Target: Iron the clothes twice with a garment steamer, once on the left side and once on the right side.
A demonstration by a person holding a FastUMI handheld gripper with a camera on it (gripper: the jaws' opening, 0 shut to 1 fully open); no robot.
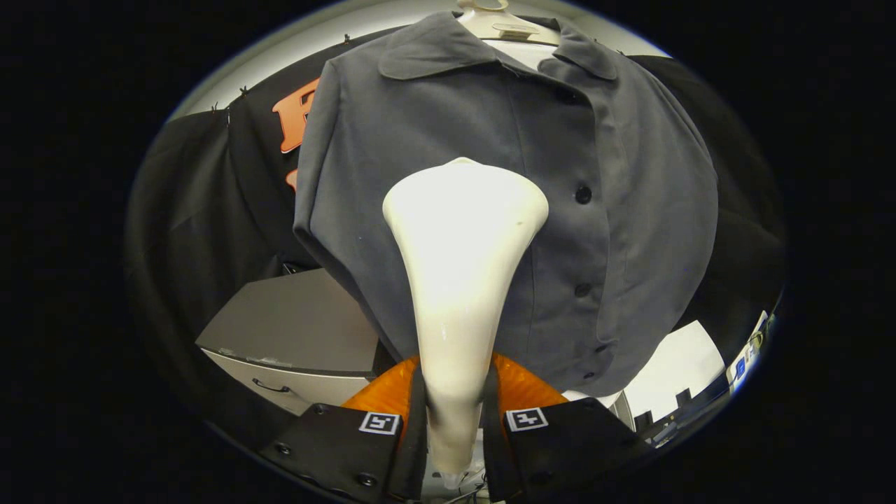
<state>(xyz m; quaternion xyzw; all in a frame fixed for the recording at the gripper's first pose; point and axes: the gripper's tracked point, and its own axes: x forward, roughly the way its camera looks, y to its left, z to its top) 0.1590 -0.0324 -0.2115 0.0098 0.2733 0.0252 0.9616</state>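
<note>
A grey button-front shirt [616, 210] hangs on a pale hanger [500, 24] straight ahead of me. My gripper [453, 409] is shut on the handle of a white garment steamer [462, 266], both fingers pressing its narrow neck. The steamer's wide head points up and forward, lying over the shirt's left panel, just left of the button placket [582, 194]. Whether the head touches the cloth I cannot tell. An orange part [521, 385] shows behind the fingers [392, 427] at the steamer's base.
A grey-topped cabinet with a drawer handle [294, 336] stands below the shirt to the left. Black cloth wall [203, 210] hangs behind. A white surface [675, 364] and some small items lie low on the right.
</note>
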